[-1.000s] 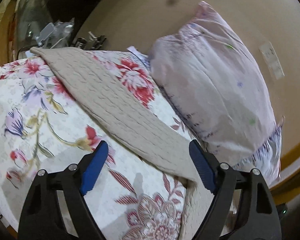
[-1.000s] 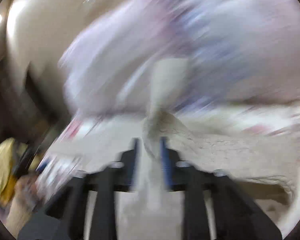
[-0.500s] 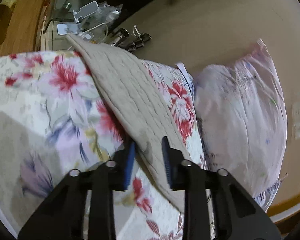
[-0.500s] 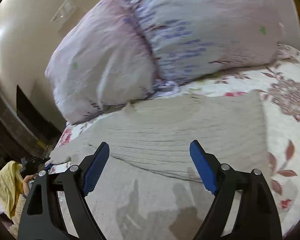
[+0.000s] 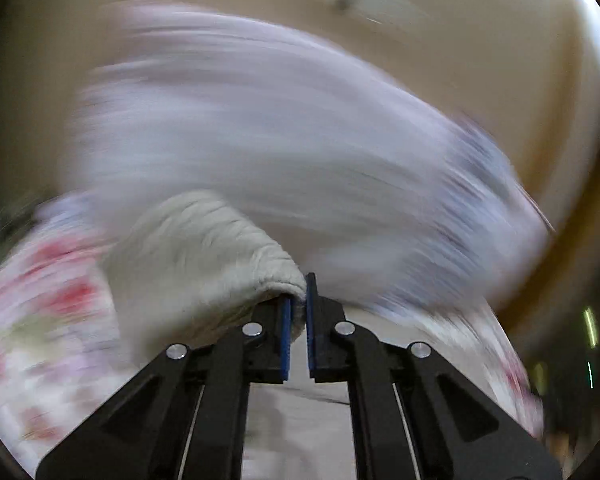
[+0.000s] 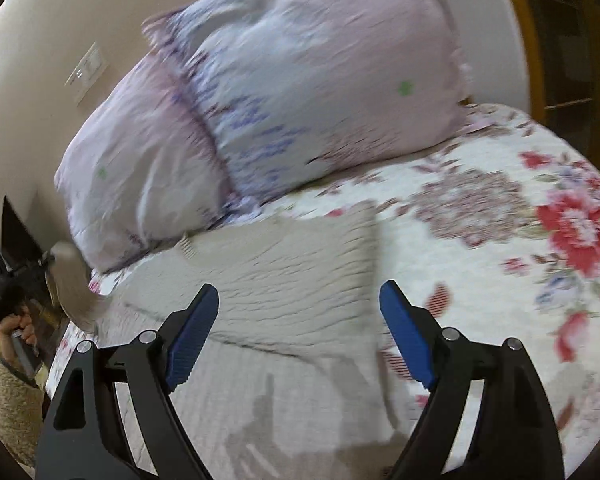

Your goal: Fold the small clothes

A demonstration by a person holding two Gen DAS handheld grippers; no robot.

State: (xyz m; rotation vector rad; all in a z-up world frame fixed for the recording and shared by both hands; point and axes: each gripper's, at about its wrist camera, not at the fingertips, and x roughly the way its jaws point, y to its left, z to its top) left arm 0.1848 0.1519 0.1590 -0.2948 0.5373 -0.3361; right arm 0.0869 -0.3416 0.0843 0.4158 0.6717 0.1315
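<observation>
A beige knit garment [image 6: 284, 280] lies partly folded on the floral bedspread [image 6: 520, 240]. My left gripper [image 5: 296, 304] is shut on an edge of the garment [image 5: 204, 256] and lifts it; that view is motion-blurred. My right gripper [image 6: 300, 328] is open and empty, hovering over the flat part of the garment. In the right wrist view the lifted corner [image 6: 70, 280] shows at far left, next to the person's hand [image 6: 16, 324].
Two pale pink pillows [image 6: 300, 80] lean against the beige wall [image 6: 40, 40] behind the garment; one pillow [image 5: 300, 140] fills the left wrist view. The bed edge and dark floor are at far left [image 6: 4, 240].
My left gripper closed fully on the garment edge and swung it up toward the pillows. My right gripper stayed open and shifted slightly over the garment.
</observation>
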